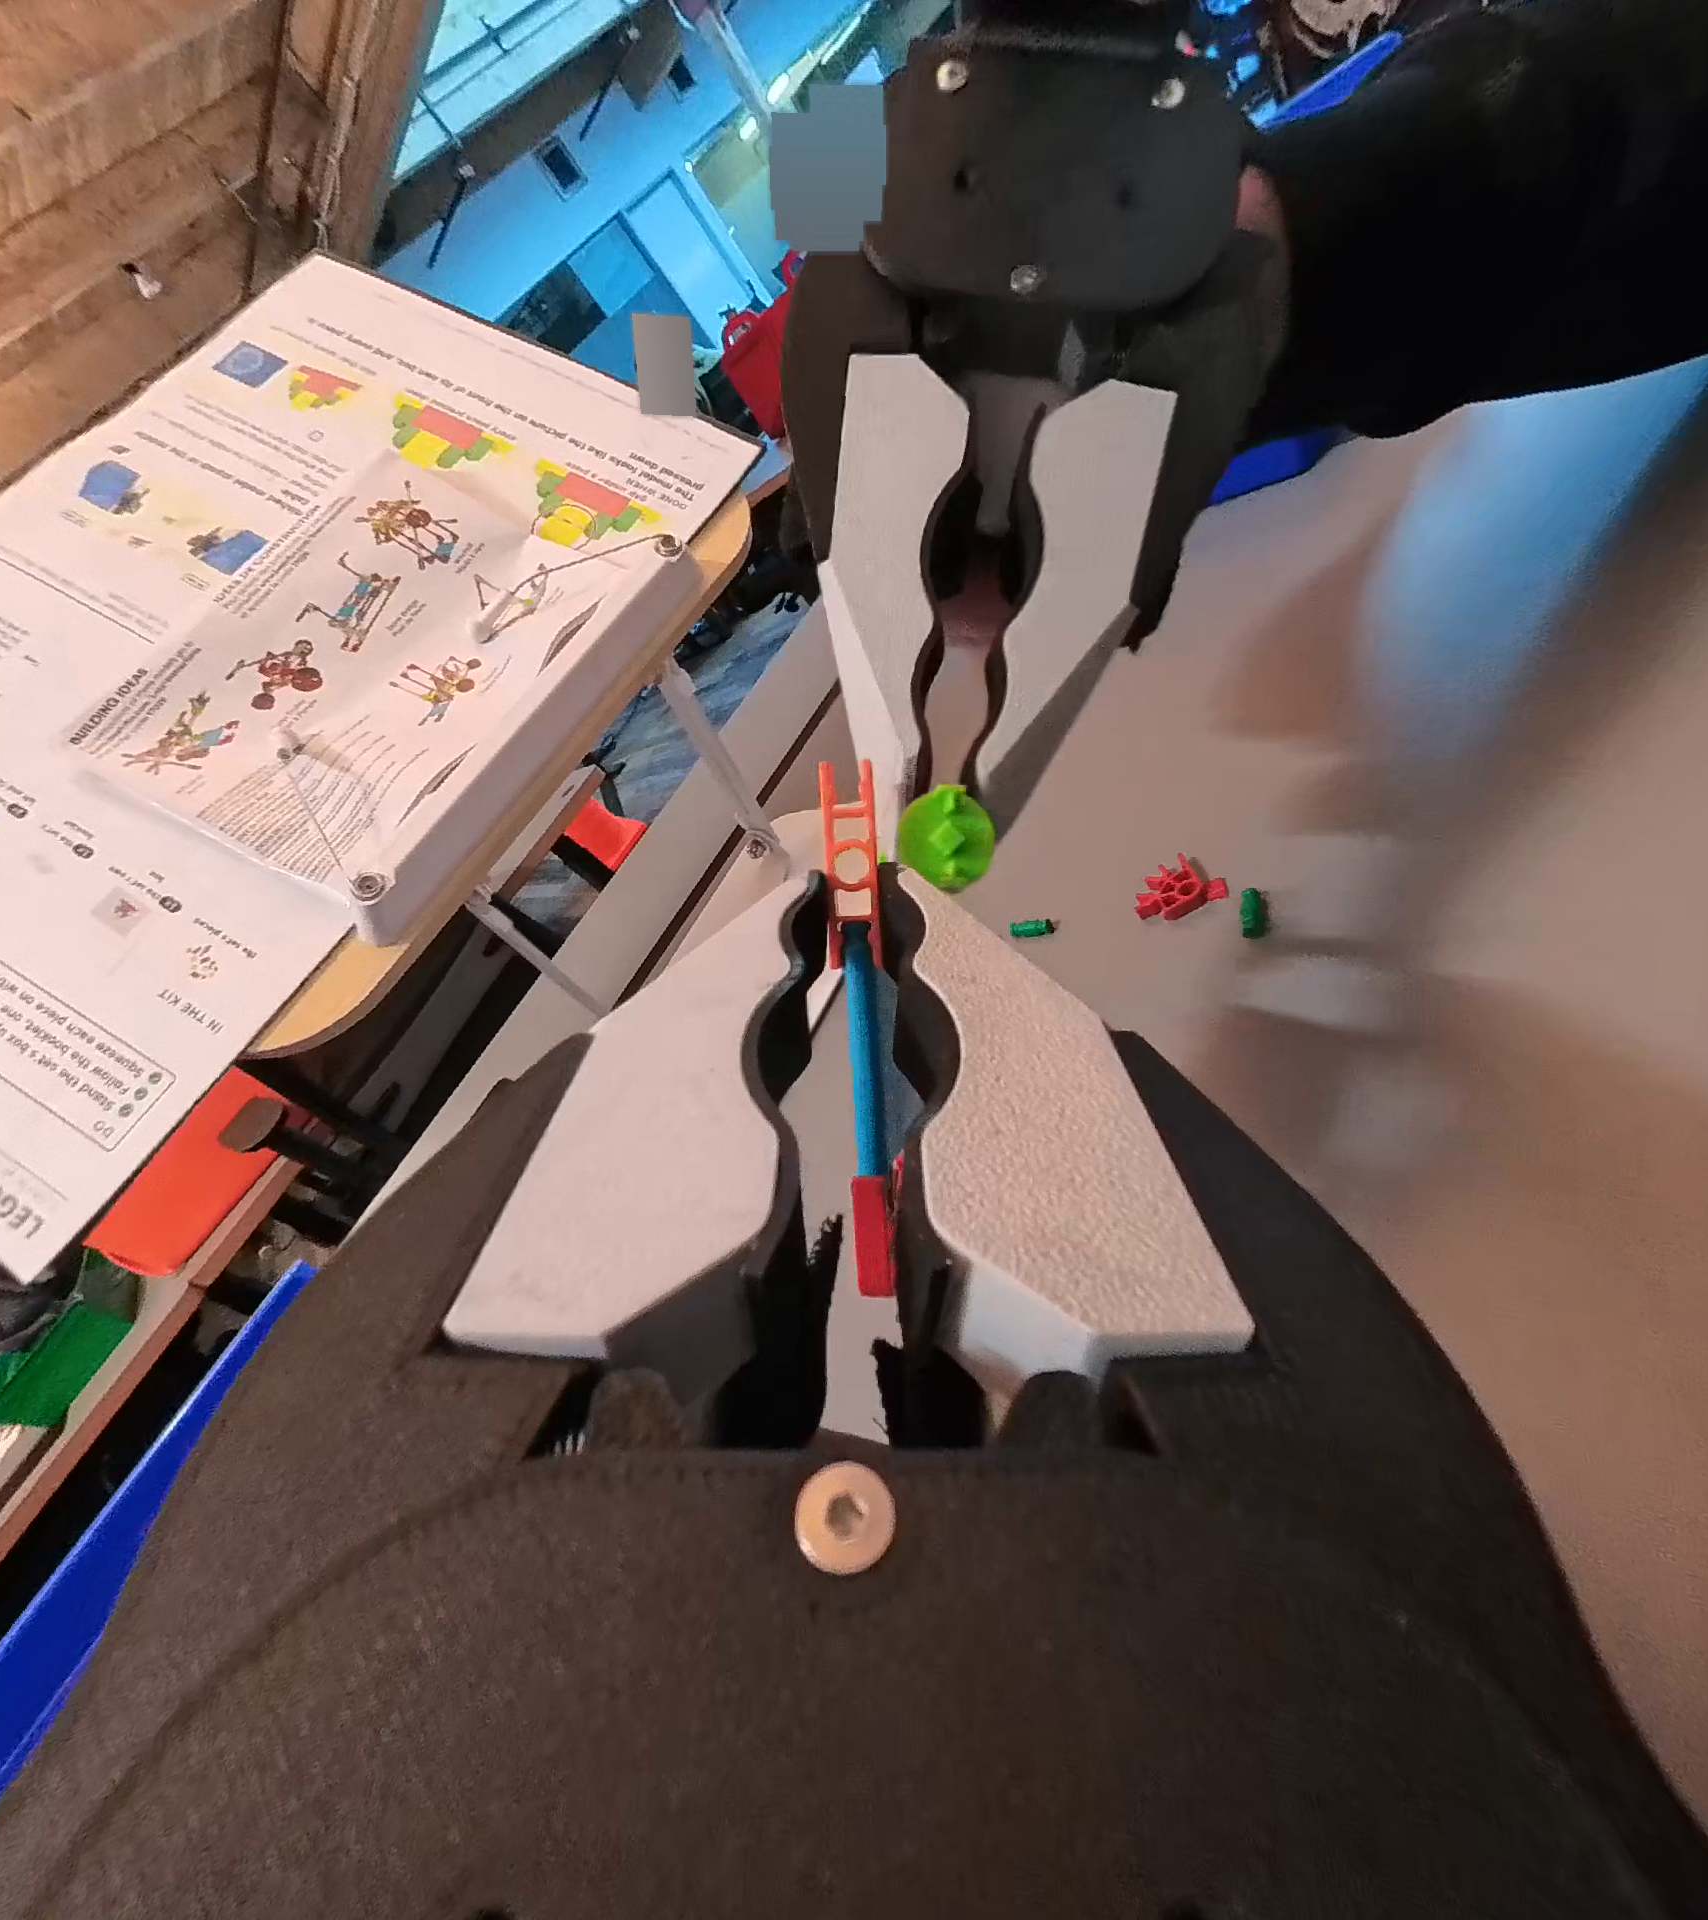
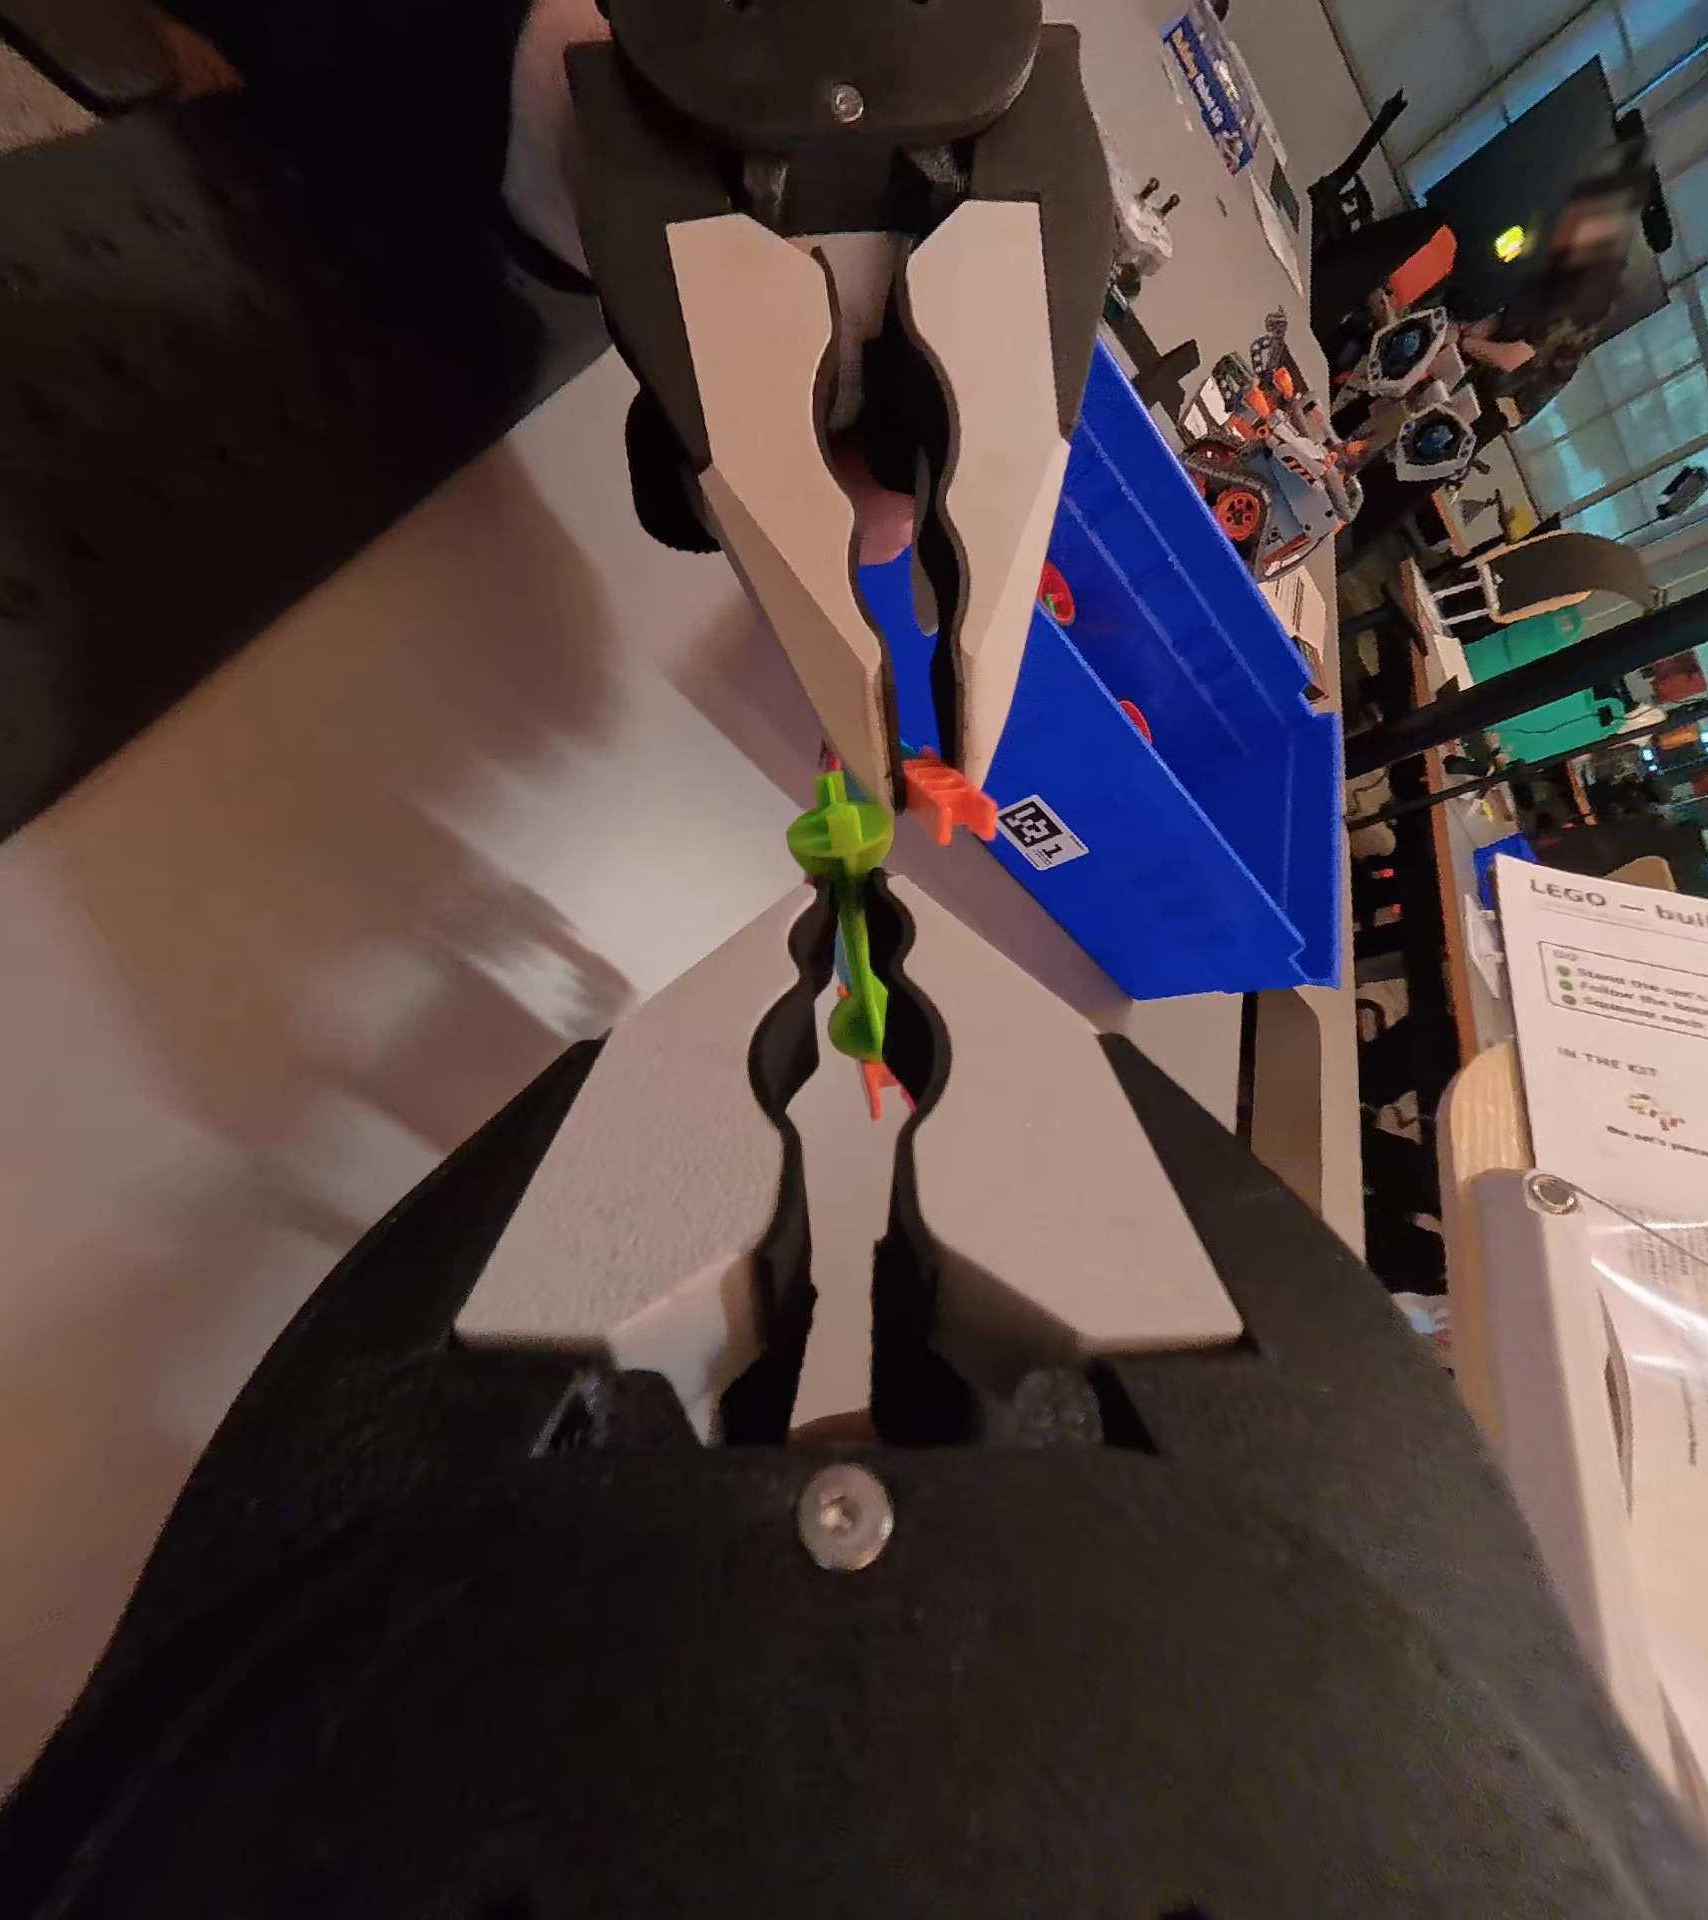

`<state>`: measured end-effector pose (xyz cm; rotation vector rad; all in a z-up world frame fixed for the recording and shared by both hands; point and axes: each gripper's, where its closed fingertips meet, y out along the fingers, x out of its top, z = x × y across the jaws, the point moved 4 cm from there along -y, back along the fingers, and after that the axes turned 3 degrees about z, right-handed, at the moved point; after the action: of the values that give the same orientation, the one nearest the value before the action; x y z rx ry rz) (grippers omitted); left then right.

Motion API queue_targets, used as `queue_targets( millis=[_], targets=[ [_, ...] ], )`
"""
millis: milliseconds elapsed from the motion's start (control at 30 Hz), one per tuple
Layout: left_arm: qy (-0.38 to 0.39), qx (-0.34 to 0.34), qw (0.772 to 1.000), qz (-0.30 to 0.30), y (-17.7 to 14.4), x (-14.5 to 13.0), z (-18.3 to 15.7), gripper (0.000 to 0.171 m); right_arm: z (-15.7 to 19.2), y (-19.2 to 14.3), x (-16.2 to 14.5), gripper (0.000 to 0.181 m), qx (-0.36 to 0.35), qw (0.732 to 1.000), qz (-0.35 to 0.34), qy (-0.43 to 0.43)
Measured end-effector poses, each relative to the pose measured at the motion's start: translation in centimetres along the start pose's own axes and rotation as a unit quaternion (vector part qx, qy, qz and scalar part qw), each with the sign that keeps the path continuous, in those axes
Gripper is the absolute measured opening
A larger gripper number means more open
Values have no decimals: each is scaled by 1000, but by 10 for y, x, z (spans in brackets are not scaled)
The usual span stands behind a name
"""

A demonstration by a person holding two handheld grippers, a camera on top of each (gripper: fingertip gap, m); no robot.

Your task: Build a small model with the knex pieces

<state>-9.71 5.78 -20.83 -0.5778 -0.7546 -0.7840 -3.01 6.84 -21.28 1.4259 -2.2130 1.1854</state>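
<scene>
Blue bin (image 2: 1172, 790) shows only in my right view, loose red and green pieces (image 1: 1182, 891) only in my left. My left tool (image 1: 855, 883) is clamped on a blue rod (image 1: 865, 1049) with an orange connector (image 1: 852, 847); tip to tip, my right tool (image 2: 845, 883) is clamped on a green piece (image 2: 855, 966).

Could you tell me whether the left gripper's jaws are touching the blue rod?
Touching. The left wrist view shows the left gripper with its jaws closed on the blue rod, which runs along the narrow slot between them.
</scene>
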Motion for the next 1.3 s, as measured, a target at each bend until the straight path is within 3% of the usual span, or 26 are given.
queue_targets(
  millis=[733, 1067, 1200, 1300],
  targets=[
    [-71, -49, 996, -23, -1, -9, -5, 7, 5, 10, -10, 2, 71, 990, -47, 116],
    [-96, -89, 990, 43, 6, -30, -15, 9, 25, 30, -21, 2, 98, 991, 0, 93],
    [-107, -101, 987, 61, 7, -32, -16, 18, 31, 34, -20, 2, 101, 991, 10, 81],
    [-101, -106, 986, 80, 9, -35, -19, 8, 31, 36, -22, 2, 100, 992, 16, 79]
  ],
)
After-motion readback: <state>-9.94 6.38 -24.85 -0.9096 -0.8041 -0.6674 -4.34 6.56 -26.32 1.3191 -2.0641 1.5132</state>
